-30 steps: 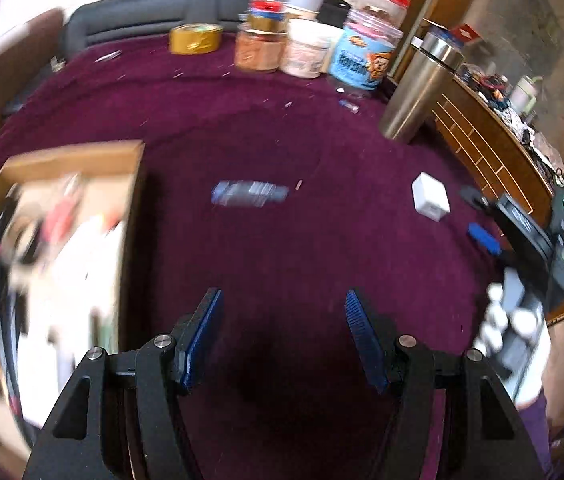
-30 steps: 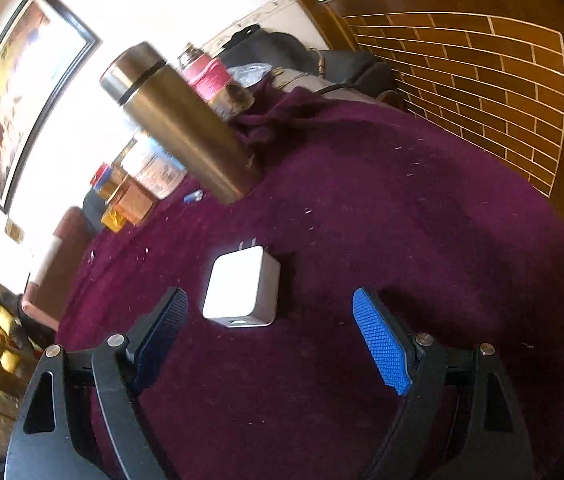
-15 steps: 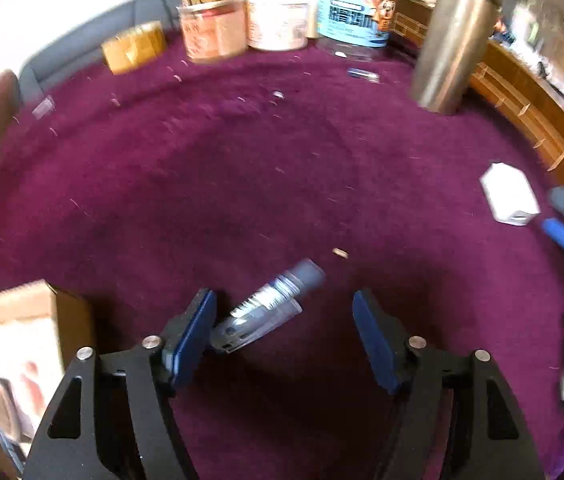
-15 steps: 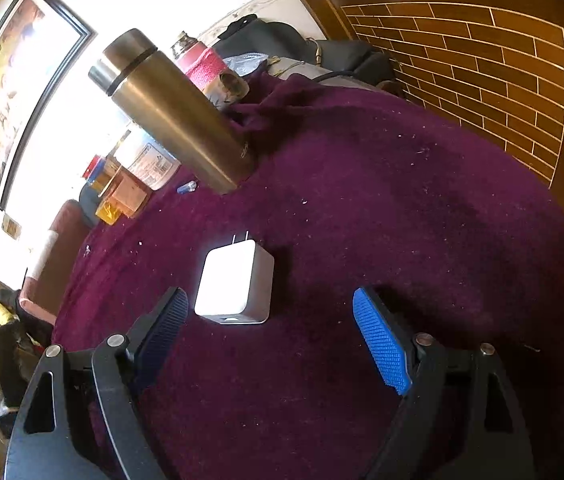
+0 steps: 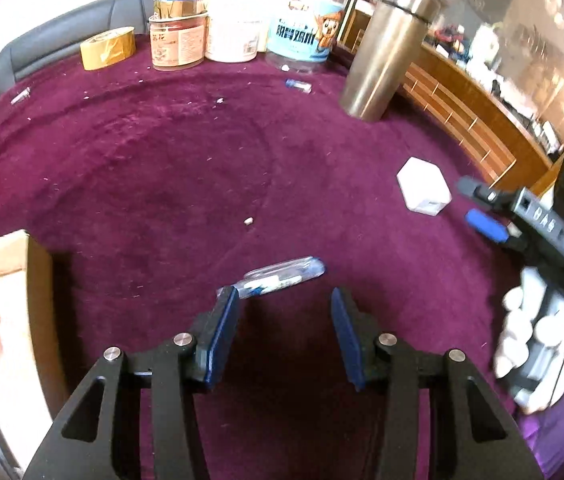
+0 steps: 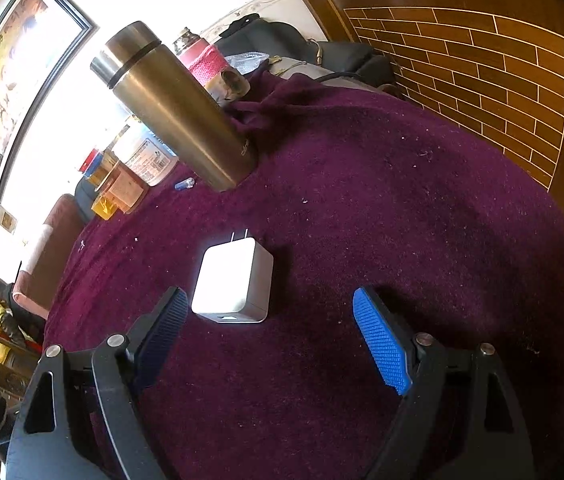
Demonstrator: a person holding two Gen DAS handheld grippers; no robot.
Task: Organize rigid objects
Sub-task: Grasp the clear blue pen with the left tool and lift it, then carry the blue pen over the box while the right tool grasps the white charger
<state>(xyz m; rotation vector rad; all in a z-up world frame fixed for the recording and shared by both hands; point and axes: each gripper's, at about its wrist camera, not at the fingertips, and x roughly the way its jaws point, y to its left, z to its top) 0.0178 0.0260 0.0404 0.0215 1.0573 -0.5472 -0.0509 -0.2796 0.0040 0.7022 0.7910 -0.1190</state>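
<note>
A home living room: framed painting (image 6: 13,80) on the wall, sofa (image 5: 65,46), food jars (image 5: 179,42) on a cloth-covered table (image 5: 161,160).

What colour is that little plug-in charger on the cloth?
White; the charger shows best in the right wrist view.

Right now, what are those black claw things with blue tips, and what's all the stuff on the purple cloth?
They are two grabbers that a person holds, one in each hand, each carrying a camera. The left gripper is open, above a clear plastic tube lying on the purple tablecloth. The right gripper is open too, near a white charger plug. Neither holds anything. Farther back stand a steel thermos, some jars and a yellow tape roll. A cardboard box sits at the left.
</note>
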